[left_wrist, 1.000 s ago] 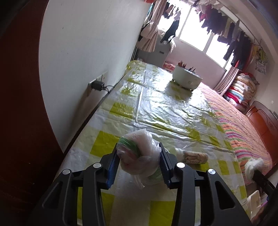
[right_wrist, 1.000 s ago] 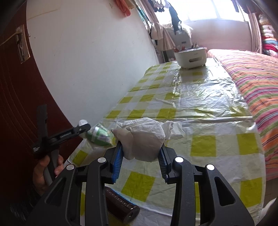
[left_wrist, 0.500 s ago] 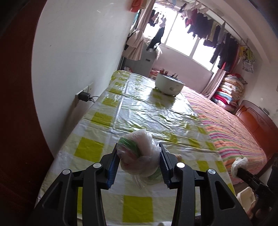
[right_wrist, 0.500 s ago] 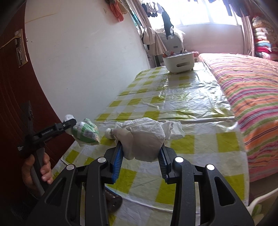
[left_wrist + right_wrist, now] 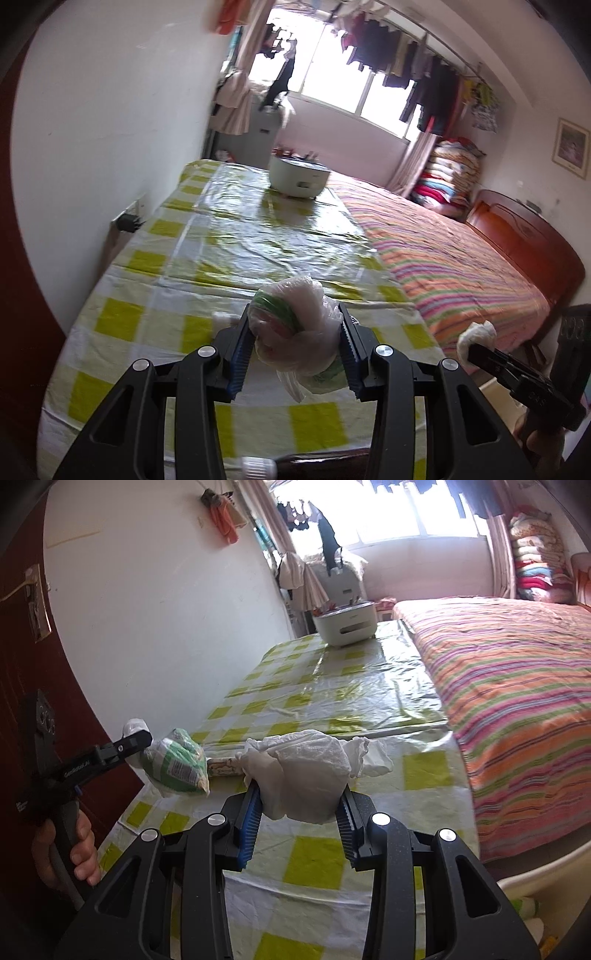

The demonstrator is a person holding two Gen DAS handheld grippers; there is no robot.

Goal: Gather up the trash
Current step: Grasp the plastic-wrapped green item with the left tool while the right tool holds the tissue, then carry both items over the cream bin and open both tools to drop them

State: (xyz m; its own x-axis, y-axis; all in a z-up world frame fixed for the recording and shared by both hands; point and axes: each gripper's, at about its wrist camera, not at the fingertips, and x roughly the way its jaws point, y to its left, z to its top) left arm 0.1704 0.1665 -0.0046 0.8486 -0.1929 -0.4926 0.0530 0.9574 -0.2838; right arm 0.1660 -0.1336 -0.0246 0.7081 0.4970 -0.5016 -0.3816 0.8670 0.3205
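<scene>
A: Which step is in hand?

B: Carrying. The left claw (image 5: 295, 341) is clamping a crumpled plastic bag (image 5: 293, 334) with a green wrapper inside, jaws narrowed onto it. The right claw (image 5: 300, 810) is pinching a wad of white tissue (image 5: 310, 771) the same way. Both bundles are hanging above the near end of the worktop (image 5: 229, 236), clear of its checked cloth.

A: And next?

B: Probably finding a bin; none is showing, so both claws need to keep squeezing until one turns up. A small roll (image 5: 223, 766) and a dark bottle (image 5: 314, 463) are waiting on the worktop.

A: Anything different from a second ago?

B: Both claws are pulling back from the worktop, and the grips are unchanged.
</scene>
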